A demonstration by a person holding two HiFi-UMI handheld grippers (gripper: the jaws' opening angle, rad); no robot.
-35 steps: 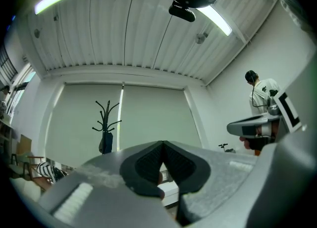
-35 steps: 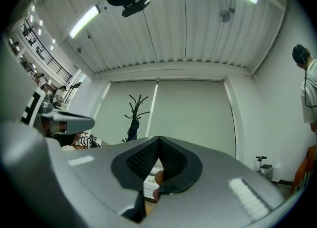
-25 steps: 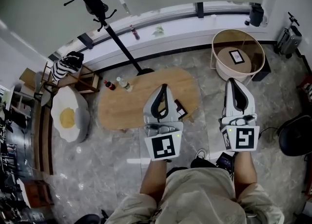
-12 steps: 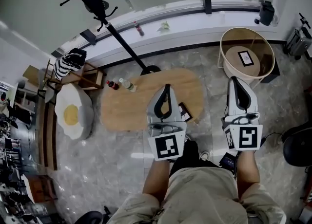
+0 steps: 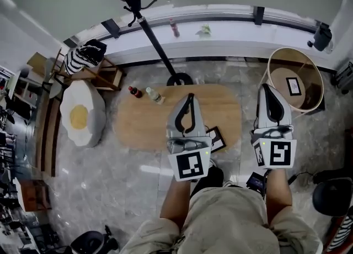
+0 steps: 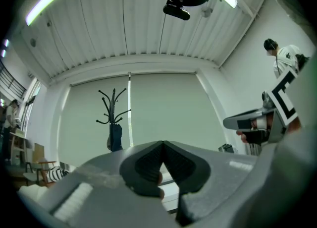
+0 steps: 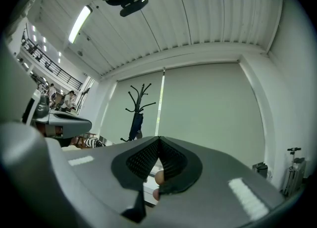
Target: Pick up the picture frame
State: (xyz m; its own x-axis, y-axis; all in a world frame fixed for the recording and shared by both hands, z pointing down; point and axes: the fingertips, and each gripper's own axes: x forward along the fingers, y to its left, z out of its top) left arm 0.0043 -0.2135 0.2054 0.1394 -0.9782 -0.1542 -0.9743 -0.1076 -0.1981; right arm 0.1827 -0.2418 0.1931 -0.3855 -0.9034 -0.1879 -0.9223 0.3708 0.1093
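Left gripper [image 5: 191,99] and right gripper [image 5: 267,88] are both clenched and empty, pointing forward at mid-frame, probably closed just for the approach. Picture frame [image 5: 217,139] lies flat on the wooden table [image 5: 138,126] at centre, partly hidden behind the left gripper and not yet touched.

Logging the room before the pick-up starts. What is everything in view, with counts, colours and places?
oval table: one, light wood, mid-floor.
round side table: one, wooden, right.
picture frames: two, dark-edged, one at the oval table's near edge, another on the round side table.
bottles: two, one reddish, one clear, oval table's far left.
coat stand: one, black, behind the table.
egg cushion: one, white and yellow, left of table.
left gripper: one, grey, shut and empty, over the table.
right gripper: one, grey, shut and empty, near the side table.
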